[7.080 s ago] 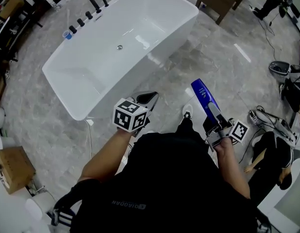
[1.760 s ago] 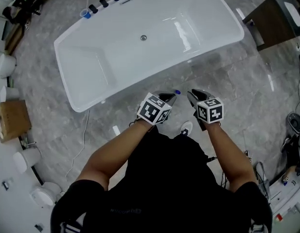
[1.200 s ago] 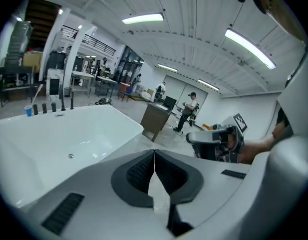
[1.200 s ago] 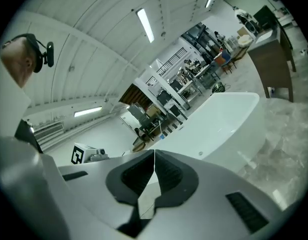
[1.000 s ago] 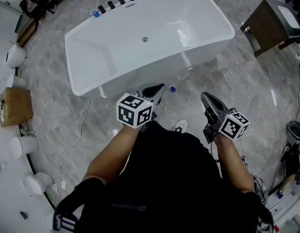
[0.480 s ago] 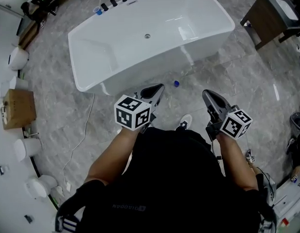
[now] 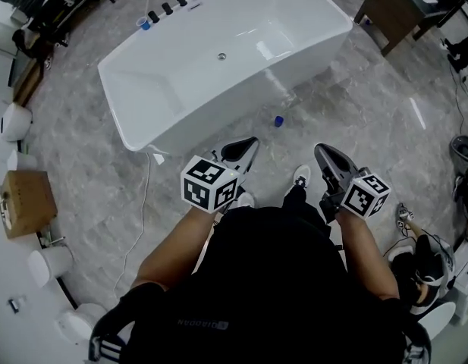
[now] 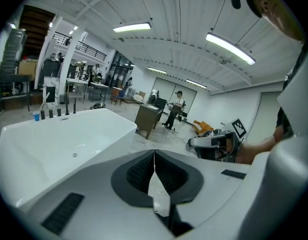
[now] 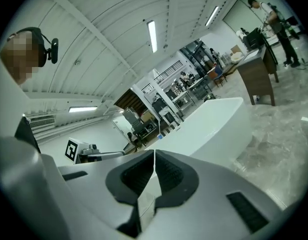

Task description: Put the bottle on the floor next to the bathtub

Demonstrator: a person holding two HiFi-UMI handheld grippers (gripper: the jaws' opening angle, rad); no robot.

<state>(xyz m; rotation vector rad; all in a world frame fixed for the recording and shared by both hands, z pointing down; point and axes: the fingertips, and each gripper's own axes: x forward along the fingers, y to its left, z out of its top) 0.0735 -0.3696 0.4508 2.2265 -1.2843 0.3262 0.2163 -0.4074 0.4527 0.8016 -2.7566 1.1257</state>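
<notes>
The blue bottle [image 7: 279, 120] stands upright on the grey marble floor, just in front of the white bathtub [image 7: 142, 74]; from above only its blue top shows. My left gripper [image 7: 249, 144] is held up near my body, shut and empty, about a hand's width short of the bottle. My right gripper [image 7: 319, 152] is also raised, shut with nothing between its jaws. In the left gripper view the left gripper [image 8: 154, 151] has its pads together, with the bathtub [image 8: 54, 144] at the left. The right gripper [image 9: 154, 152] likewise shows closed pads, the bathtub [image 9: 213, 121] beyond.
Black taps and a blue cup [image 7: 145, 23] sit at the tub's far rim. A brown cabinet [image 7: 389, 2] stands at top right, a cardboard box [image 7: 23, 203] at left. A white cable [image 7: 145, 203] runs across the floor. Shoes and gear [image 7: 423, 260] lie at the right.
The bottle left my right gripper and now stands on the floor by the tub. Both grippers pulled back from it toward my body; in the last half second they hardly moved.
</notes>
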